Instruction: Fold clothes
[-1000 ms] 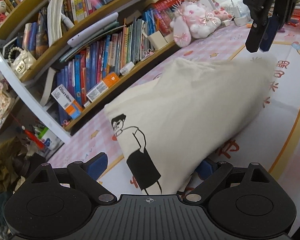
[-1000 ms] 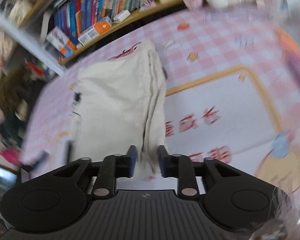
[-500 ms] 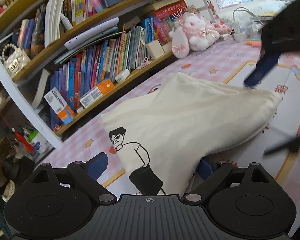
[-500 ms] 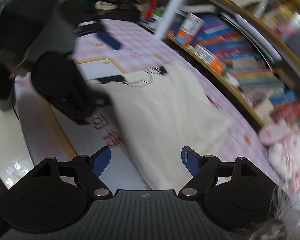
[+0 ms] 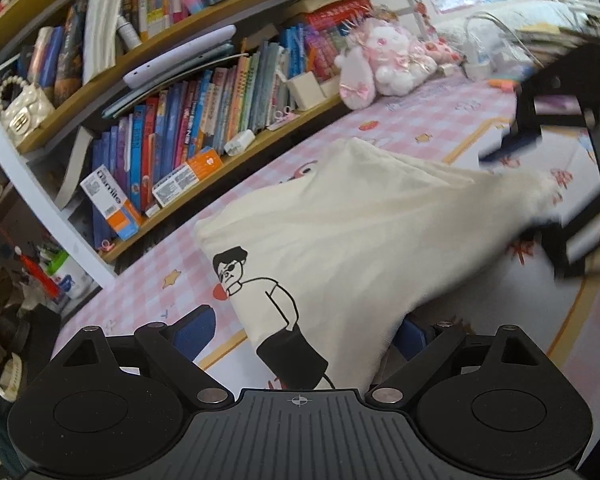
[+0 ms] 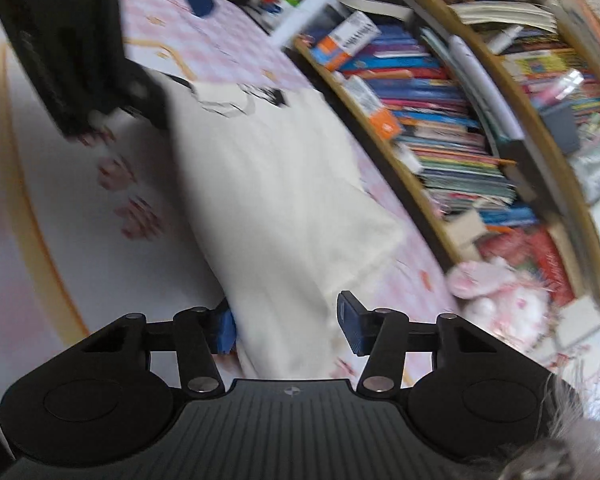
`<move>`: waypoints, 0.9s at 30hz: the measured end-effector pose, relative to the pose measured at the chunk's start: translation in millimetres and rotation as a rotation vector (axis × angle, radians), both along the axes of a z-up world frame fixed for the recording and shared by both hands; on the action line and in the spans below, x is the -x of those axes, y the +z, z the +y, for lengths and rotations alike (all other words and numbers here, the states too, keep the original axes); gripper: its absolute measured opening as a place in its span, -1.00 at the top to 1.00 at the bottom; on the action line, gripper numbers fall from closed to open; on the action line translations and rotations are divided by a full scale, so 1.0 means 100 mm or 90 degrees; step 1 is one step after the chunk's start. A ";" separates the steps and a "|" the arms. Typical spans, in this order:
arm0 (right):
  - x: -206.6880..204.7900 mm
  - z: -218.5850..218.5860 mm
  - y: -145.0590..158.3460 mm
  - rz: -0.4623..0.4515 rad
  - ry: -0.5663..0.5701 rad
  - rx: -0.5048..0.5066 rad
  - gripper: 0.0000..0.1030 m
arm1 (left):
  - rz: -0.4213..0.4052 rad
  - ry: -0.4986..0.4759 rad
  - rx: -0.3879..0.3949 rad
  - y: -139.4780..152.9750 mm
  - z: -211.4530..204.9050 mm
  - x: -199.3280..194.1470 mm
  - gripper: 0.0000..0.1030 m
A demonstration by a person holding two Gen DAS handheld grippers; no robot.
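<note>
Home, likely a child's bedroom: crammed bookshelf [image 5: 172, 128] at 10 o'clock, pink plush bunny [image 5: 384, 64] at 1 o'clock, pink checked cartoon mat [image 5: 420, 120] underneath.

Cream folded garment [image 5: 360, 236] printed with a black line-drawn cartoon figure [image 5: 260, 292] with black hair, a small red spot beside it and a solid black lower part; pink-and-white checked mat [image 5: 148, 292] with yellow stars, an orange-yellow border line and red characters on a white centre; black grippers with blue finger pads [image 6: 352, 326]; pink-and-white plush rabbit [image 5: 380, 64]; tan wooden bookshelf [image 5: 236, 160] of many-coloured book spines, mostly blue; cream quilted handbag [image 5: 22, 110].
</note>
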State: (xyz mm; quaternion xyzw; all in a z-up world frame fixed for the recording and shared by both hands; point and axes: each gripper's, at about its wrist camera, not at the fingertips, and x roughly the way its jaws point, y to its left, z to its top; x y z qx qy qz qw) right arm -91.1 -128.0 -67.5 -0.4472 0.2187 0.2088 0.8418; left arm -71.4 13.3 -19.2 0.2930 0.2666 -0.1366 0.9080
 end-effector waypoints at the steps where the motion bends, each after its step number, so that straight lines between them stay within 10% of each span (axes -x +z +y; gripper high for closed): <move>1: 0.01 -0.05 -0.01 -0.008 0.002 0.007 0.11 | -0.008 -0.007 -0.015 -0.04 -0.01 0.03 -0.82; 10: 0.14 -0.12 -0.09 -0.067 0.067 0.093 0.15 | -0.087 -0.098 -0.215 -0.44 -0.15 0.39 -0.53; 27: 0.22 -0.18 -0.29 -0.033 0.128 0.155 0.71 | -0.101 -0.162 -0.297 -0.58 -0.09 0.54 0.12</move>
